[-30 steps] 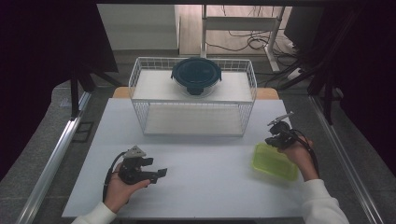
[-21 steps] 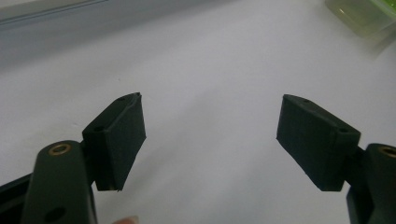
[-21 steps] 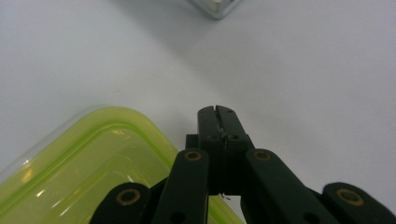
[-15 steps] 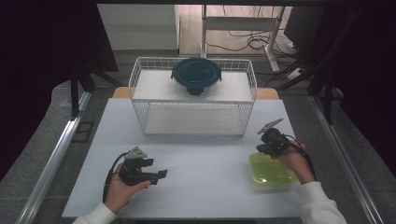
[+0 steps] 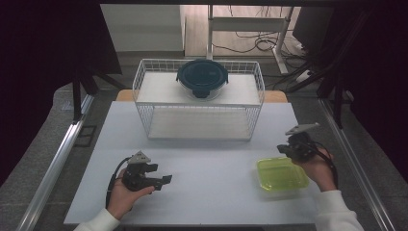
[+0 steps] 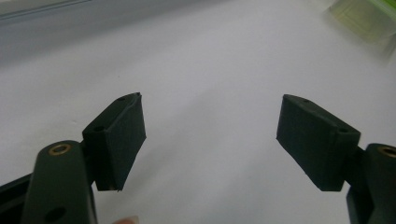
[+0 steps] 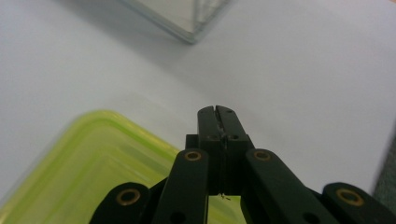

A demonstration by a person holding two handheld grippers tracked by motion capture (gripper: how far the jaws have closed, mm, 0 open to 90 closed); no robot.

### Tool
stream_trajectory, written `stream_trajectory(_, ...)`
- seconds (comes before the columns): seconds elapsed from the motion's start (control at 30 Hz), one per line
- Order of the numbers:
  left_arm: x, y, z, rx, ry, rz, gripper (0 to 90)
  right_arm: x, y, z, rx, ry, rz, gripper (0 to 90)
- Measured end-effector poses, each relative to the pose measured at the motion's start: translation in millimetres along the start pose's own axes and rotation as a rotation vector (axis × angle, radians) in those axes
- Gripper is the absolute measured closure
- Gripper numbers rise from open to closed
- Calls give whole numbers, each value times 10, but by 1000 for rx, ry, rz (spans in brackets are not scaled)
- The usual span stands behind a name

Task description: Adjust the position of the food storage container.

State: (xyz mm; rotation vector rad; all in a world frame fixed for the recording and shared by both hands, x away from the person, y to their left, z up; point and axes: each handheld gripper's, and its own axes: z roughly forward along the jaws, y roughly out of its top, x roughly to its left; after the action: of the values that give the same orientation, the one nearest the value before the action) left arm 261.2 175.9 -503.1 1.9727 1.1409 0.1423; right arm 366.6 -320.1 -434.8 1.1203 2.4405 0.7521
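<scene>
Both grippers empty: left gripper (image 6: 210,135) wide open, right gripper (image 7: 218,112) closed.

Even overhead light fell on the white table (image 5: 202,163), leaving the room around it dark and shadows under the hands faint. In the gripper views the near tongs (image 7: 218,116) stood fairly sharp, while the green box (image 6: 369,16) and the rack (image 7: 187,18) blurred at the edges.

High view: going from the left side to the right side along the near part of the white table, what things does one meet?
Left gripper, black, jaws open → flat lime-green plastic container lying on the table → right gripper, black, jaws shut, at the container's far right edge.
</scene>
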Motion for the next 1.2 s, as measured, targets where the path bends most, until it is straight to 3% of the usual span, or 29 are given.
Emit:
stream_trajectory(0.17,-15,9,9,3,4,3,231,-171,-314,-227,-25,-59,129,888)
stream_trajectory(0.2,-22,12,10,3,5,4,231,-241,-461,-307,-26,-78,186,888)
stream_trajectory(0.3,-32,19,19,5,8,7,231,-292,-575,-355,-16,-100,211,888)
stream_trajectory(0.43,-45,18,41,13,15,13,230,-327,-873,-424,13,-128,287,888)
stream_trajectory(0.67,-52,21,59,19,15,18,229,-287,-1052,-407,59,-145,293,888)
stream_trajectory(0.93,-43,18,51,19,16,14,230,-167,-982,-284,128,-117,241,888)
stream_trajectory(1.2,-48,15,56,22,18,16,229,-110,-970,-249,153,-91,232,888)
